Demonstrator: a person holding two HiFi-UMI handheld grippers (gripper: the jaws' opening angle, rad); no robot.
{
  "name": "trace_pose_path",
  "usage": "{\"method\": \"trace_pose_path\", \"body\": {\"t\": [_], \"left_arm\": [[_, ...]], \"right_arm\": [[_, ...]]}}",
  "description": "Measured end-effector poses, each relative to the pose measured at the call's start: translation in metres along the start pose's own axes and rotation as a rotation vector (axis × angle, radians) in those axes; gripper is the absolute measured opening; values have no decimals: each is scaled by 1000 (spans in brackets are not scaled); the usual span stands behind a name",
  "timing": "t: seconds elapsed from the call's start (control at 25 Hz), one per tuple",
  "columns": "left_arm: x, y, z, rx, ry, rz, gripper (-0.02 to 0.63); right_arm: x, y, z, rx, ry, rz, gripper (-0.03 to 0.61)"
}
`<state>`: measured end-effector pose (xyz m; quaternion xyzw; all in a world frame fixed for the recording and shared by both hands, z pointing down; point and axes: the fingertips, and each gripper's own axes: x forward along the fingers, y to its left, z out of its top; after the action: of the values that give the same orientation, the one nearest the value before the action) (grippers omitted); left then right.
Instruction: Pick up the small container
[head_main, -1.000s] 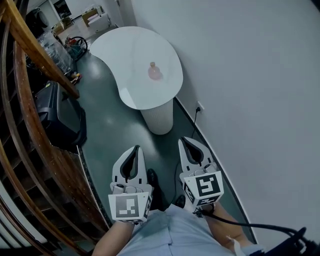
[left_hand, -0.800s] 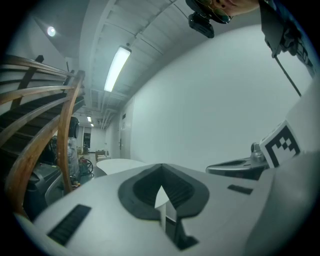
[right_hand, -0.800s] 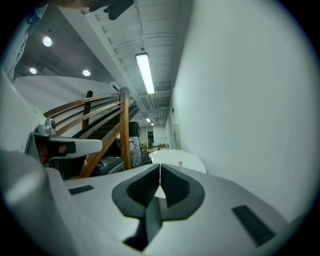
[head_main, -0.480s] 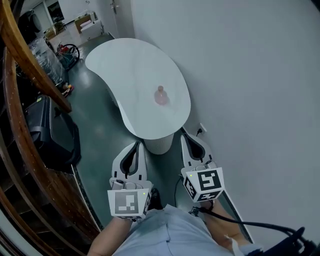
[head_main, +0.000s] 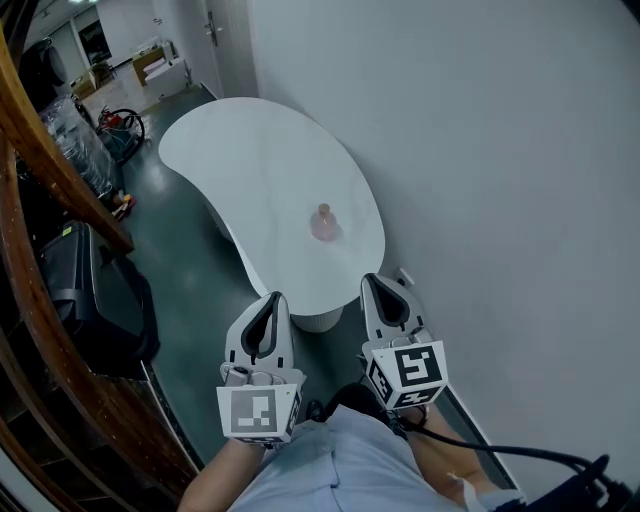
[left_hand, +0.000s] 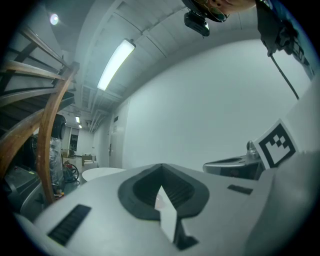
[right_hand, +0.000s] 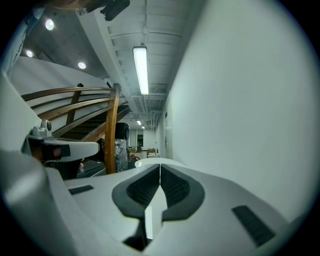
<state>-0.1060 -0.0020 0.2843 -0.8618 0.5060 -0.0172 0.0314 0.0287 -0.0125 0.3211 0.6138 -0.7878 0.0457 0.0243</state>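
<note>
- Left gripper (head_main: 273, 299): pale grey shell, black ribbed pads.
- Right gripper (head_main: 373, 283): same grey shell, black pads.
- Left cube (head_main: 260, 415), right cube (head_main: 408, 372): white, black square markers.
- Cable (head_main: 500, 452): black, thin, off the right gripper.
- Shirt (head_main: 340, 468): light blue.

We are closing in on the white table (head_main: 240, 160), its near edge now coming up to the left gripper (head_main: 271, 300) and right gripper (head_main: 380, 283), the small container (head_main: 323, 224) drawing nearer to us.
</note>
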Motion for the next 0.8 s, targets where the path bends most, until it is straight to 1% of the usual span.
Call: {"method": "trace_pose_path", "body": {"t": [0.12,0.4,0.6,0.8], "left_arm": [[9,0,-8,-13,19,-8,-2],[43,10,-19,-8,65,-7,-2],[82,25,-19,24,89,26,-2],[118,36,-5,60,85,69,-2]], "right_arm": [[6,-7,-2,2,7,-11,2],[35,-24,-17,38,42,-10,2],[78,-40,-19,70,49,27,2],[116,-57,-4,81,21,75,2]]}}
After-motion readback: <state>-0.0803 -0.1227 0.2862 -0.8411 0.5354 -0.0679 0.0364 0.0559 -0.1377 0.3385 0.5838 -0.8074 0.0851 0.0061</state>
